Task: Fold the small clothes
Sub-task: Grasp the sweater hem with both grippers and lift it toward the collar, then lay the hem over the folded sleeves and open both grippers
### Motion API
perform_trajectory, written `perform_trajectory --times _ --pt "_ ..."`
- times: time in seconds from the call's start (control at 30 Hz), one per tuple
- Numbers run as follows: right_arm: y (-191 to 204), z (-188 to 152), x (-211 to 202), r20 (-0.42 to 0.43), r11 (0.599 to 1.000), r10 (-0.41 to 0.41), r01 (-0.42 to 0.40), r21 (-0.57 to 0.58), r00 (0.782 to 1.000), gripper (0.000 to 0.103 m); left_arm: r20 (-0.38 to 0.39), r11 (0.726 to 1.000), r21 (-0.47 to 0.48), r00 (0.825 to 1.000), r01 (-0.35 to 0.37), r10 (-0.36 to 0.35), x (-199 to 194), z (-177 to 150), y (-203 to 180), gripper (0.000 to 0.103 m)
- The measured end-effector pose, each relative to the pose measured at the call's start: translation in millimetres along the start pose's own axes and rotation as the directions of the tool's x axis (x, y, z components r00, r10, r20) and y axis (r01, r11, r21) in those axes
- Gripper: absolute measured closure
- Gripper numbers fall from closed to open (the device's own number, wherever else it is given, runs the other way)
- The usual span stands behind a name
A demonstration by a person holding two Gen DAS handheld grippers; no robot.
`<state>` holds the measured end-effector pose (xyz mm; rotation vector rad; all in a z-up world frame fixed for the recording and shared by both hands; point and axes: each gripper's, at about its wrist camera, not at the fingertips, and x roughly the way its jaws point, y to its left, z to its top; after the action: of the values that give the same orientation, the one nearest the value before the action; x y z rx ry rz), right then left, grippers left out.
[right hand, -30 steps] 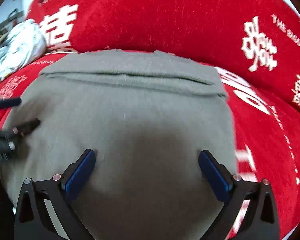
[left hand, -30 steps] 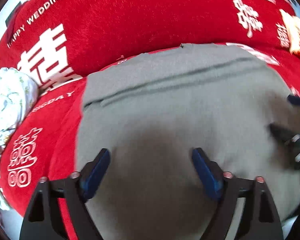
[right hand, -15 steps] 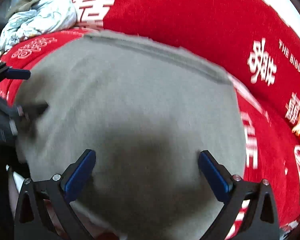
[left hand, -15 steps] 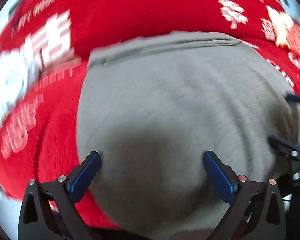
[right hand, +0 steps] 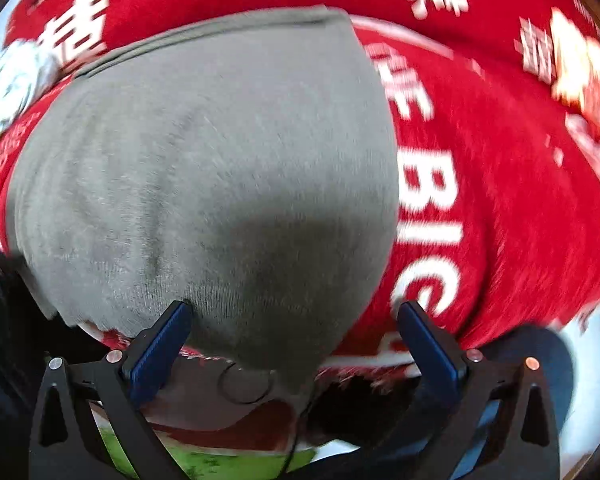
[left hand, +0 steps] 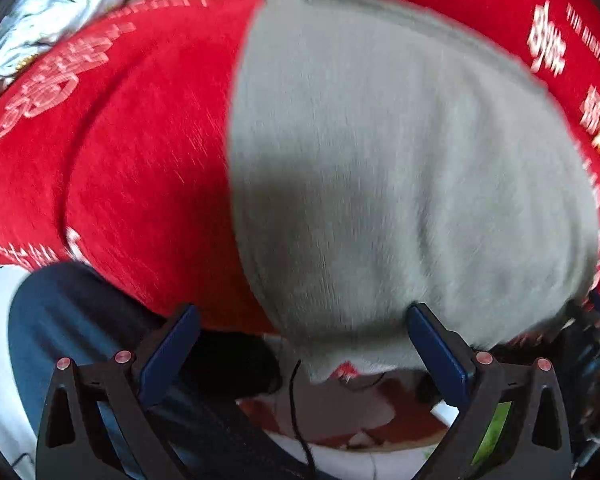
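A grey folded garment [left hand: 380, 152] lies flat on a red blanket [left hand: 132, 152] with white lettering; its near edge hangs over the blanket's front edge. It also shows in the right wrist view [right hand: 220, 168]. My left gripper [left hand: 304, 356] is open and empty, at the garment's near left corner. My right gripper [right hand: 292, 348] is open and empty, at the garment's near right corner. The right gripper's dark body shows at the right edge of the left wrist view [left hand: 596, 344].
A crumpled white floral cloth [left hand: 56, 12] lies at the far left of the blanket. The person's dark blue trouser leg [left hand: 60, 320] is below the blanket's front edge. The floor under the edge shows red, white and green patches [right hand: 220, 456].
Both grippers have pulled back toward me from over the garment's middle to its near edge. The left one has swung left, the right one right. Both stayed open.
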<state>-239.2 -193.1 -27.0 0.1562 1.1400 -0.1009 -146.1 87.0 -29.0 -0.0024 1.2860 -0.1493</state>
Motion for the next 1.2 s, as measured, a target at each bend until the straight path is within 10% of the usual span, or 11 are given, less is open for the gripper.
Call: perform_trajectory --times 0.1,0.17,0.23,0.27,0.67,0.87,0.97,1.03,1.1,1.2 --pt "0 -3 7 -0.002 0.994 0.053 -0.053 0.097 0.999 0.001 -0.073 0.999 0.008 0.996 0.048 -0.047 21 -2 -10 0.008" --pt "7 -5 5 -0.013 0.996 0.052 -0.051 0.072 0.999 0.017 -0.076 0.993 0.006 0.991 0.114 -0.113 15 -4 -13 0.037" --pt "10 -8 -1 -0.021 0.998 0.055 -0.054 0.041 0.998 0.049 -0.056 0.990 0.043 0.990 0.134 -0.132 2 -10 -20 0.093" --pt "10 -9 -5 -0.029 0.997 0.078 -0.078 0.030 0.996 0.088 -0.041 0.991 0.066 0.992 0.120 -0.117 -4 -13 -23 0.093" --pt "-6 69 -77 0.262 0.951 0.283 -0.305 0.047 0.923 0.089 0.320 0.973 0.019 0.921 0.228 -0.222 -103 62 -8 0.093" --pt "2 129 -16 0.220 0.944 0.273 -0.305 0.125 0.936 0.089 0.258 0.974 -0.068 0.947 0.216 -0.192 -46 123 -4 0.093" --pt "7 130 2 0.187 0.939 0.282 -0.311 0.149 0.941 0.083 0.208 0.958 -0.112 0.949 0.262 -0.236 -30 121 9 0.090" --pt "-1 123 2 0.190 0.914 0.335 -0.367 0.174 0.923 0.068 0.220 0.931 -0.144 0.928 0.335 -0.300 -32 116 19 0.070" --pt "-12 120 -2 0.213 0.894 0.366 -0.406 0.188 0.906 0.033 0.243 0.903 -0.175 0.906 0.391 -0.345 -36 110 28 0.037" --pt "-23 111 -18 0.287 0.876 0.375 -0.439 0.202 0.881 0.026 0.280 0.892 -0.179 0.891 0.415 -0.358 -45 106 33 0.031"
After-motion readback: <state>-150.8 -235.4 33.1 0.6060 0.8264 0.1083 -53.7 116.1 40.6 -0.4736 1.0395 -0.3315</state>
